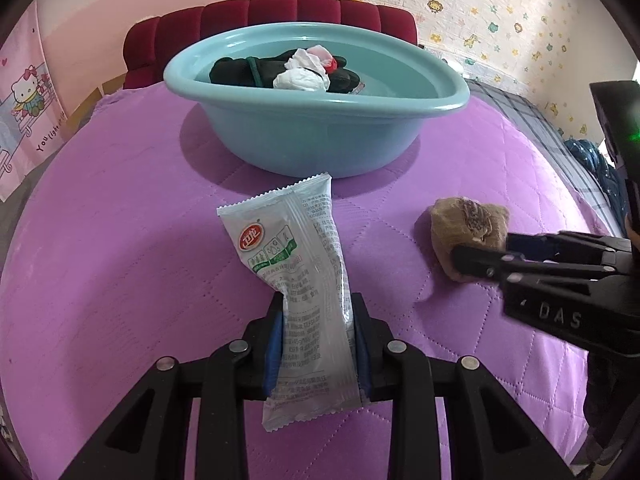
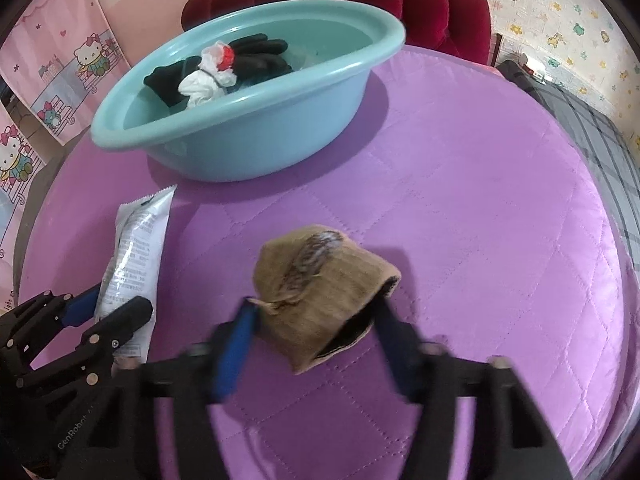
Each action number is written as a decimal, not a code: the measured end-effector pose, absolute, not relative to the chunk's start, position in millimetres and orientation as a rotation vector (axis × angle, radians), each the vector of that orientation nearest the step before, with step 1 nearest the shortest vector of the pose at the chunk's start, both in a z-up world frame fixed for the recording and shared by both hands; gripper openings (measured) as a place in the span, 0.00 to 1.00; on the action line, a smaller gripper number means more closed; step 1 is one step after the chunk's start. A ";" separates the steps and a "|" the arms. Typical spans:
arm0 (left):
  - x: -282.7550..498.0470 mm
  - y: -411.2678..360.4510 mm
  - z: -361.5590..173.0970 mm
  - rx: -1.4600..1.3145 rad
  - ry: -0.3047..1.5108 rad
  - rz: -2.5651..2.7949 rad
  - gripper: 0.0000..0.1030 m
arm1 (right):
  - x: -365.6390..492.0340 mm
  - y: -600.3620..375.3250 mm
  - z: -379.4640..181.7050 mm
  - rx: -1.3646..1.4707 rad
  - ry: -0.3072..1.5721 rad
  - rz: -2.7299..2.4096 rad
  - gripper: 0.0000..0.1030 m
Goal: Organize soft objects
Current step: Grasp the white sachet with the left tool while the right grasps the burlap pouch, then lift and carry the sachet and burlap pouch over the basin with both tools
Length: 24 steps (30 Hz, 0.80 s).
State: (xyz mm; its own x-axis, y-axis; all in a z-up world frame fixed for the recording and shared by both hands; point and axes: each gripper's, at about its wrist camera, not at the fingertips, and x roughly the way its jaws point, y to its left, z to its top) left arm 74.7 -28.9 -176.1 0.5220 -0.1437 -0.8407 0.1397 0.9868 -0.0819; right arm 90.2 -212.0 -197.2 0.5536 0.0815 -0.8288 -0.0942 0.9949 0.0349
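1. Left wrist view: the left gripper [image 1: 318,334] has its jaws pinching a white crinkle-edged plastic sachet with green and red print [image 1: 298,268], held above the purple quilted bed cover [image 1: 120,240].
2. Right wrist view – the right gripper [image 2: 316,332] shows some motion blur, its blue-padded jaws closed around a rolled tan knitted cloth bundle [image 2: 316,300] just over the cover.
3. Beyond both, a light blue plastic basin [image 1: 320,140] sits on the cover, holding black fabric pieces [image 1: 236,72] and crumpled white cloth [image 1: 300,78].
4. Behind the basin stands a dark red tufted headboard [image 1: 280,10].
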 end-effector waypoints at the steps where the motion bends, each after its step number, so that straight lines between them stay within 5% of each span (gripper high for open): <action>1: 71.3 -29.8 -172.9 -0.006 1.007 -0.171 0.32 | 89.5 -211.2 -196.1 -0.007 0.975 0.117 0.25; 5: 65.4 -29.2 -166.3 0.002 1.010 -0.179 0.32 | 81.6 -207.7 -193.7 -0.009 0.978 0.158 0.14; 24: 53.7 -25.0 -127.7 0.051 1.016 -0.243 0.32 | 53.2 -187.0 -160.2 0.006 1.007 0.170 0.14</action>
State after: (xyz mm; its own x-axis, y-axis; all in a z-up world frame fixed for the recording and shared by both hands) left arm 53.7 -25.0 -127.7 0.5026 -0.1776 -0.8460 0.2250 0.9718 -0.0704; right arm 53.2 -187.0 -160.2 0.5224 0.1445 -0.8404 -0.1392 0.9868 0.0831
